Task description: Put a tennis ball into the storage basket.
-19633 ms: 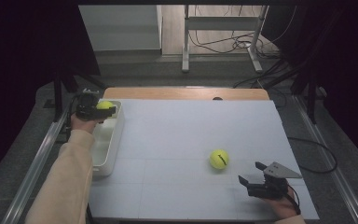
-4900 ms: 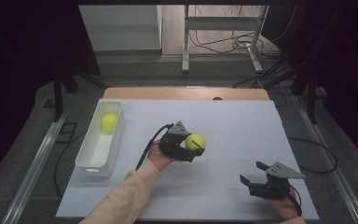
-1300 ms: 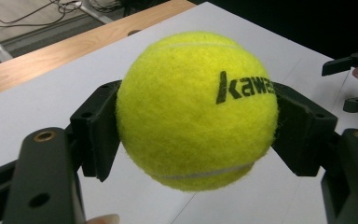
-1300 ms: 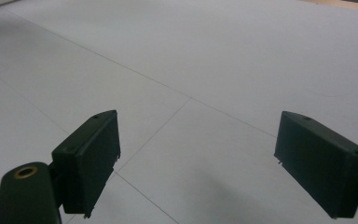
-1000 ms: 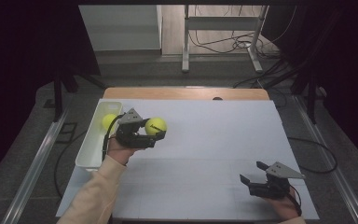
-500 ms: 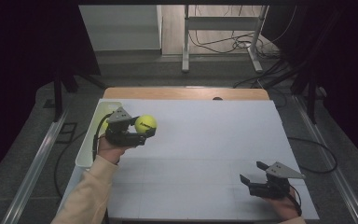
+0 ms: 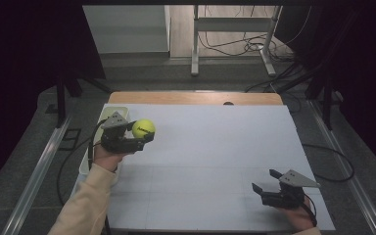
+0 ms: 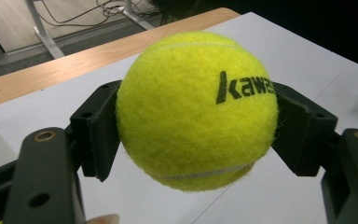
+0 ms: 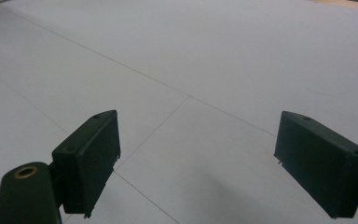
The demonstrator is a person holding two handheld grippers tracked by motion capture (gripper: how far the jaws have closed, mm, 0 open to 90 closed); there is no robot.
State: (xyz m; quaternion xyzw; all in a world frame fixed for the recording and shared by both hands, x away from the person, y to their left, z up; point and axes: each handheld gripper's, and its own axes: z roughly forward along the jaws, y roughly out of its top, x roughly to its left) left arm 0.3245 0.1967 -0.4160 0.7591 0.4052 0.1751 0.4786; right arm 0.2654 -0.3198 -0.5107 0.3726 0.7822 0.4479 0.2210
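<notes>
A yellow tennis ball (image 7: 143, 128) with black lettering is clamped between the jaws of my left gripper (image 7: 143, 130), held above the left part of the white table sheet (image 7: 215, 147). In the left gripper view the ball (image 8: 196, 107) sits squarely between both black pads (image 8: 98, 126), lifted off the sheet. The hand and gripper body hang over the right rim of a white bin (image 7: 84, 164) at the table's left edge, hiding its inside. My right gripper (image 7: 264, 180) rests at the front right of the sheet, jaws wide apart with nothing between them (image 9: 196, 158).
A strip of wooden tabletop (image 7: 191, 98) borders the sheet at the back. Metal rails (image 7: 39, 166) run along both sides of the table. Cables (image 7: 235, 44) and a stand's legs lie on the floor beyond it.
My left gripper has carried the ball leftward, from the sheet's left part to the bin's right rim. The right gripper has not moved.
</notes>
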